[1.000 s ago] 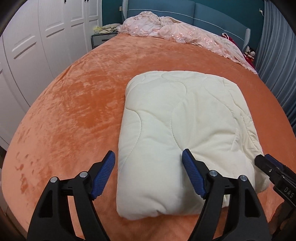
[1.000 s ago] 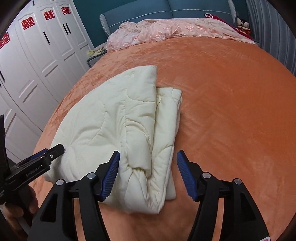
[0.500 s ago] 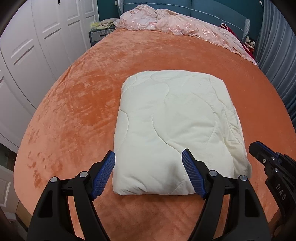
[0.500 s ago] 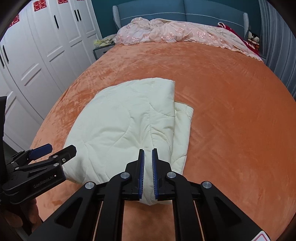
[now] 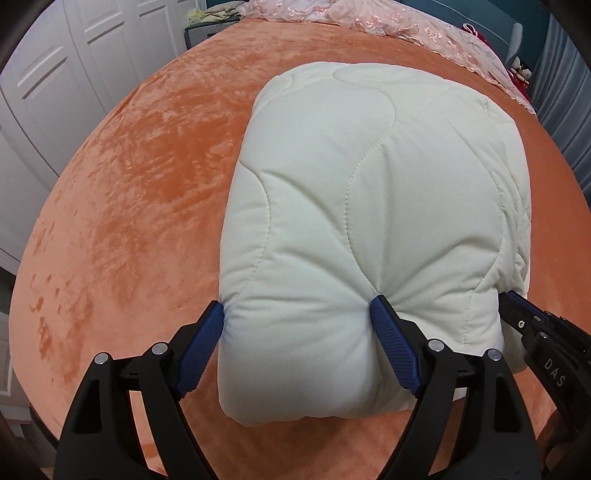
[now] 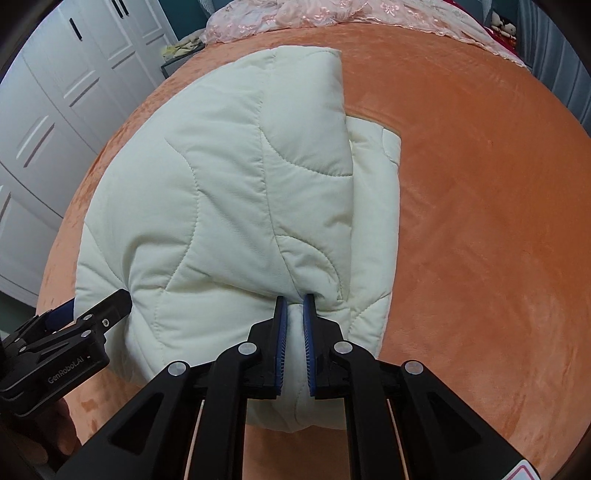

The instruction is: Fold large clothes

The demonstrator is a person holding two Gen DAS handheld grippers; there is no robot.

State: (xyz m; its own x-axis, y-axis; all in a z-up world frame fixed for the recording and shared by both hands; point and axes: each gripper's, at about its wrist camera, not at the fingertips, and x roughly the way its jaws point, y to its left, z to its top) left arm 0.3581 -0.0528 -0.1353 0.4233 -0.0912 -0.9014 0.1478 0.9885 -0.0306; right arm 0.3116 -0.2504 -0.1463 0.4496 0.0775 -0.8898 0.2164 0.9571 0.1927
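Note:
A folded cream quilted garment (image 5: pixel 369 206) lies on the orange bed cover (image 5: pixel 140 177). My left gripper (image 5: pixel 299 325) is open wide, its blue pads (image 5: pixel 391 343) pressed against the near left edge of the bundle, which bulges between them. My right gripper (image 6: pixel 294 310) is shut on a pinch of the garment (image 6: pixel 229 192) at its near right edge. In the right wrist view the left gripper (image 6: pixel 77 325) shows at the bundle's left edge. In the left wrist view the right gripper (image 5: pixel 535 332) shows at the right edge.
White wardrobe doors (image 5: pixel 55 66) stand along the left of the bed. A pink lace cover (image 5: pixel 369 22) lies at the headboard end. A small bedside cabinet (image 6: pixel 177 59) stands at the far left. Grey curtains (image 6: pixel 554 51) hang at the right.
Both grippers have moved forward onto the near edge of the garment. The right gripper, shut half a second ago, now pinches the fabric. The left gripper's open pads now press into the bundle.

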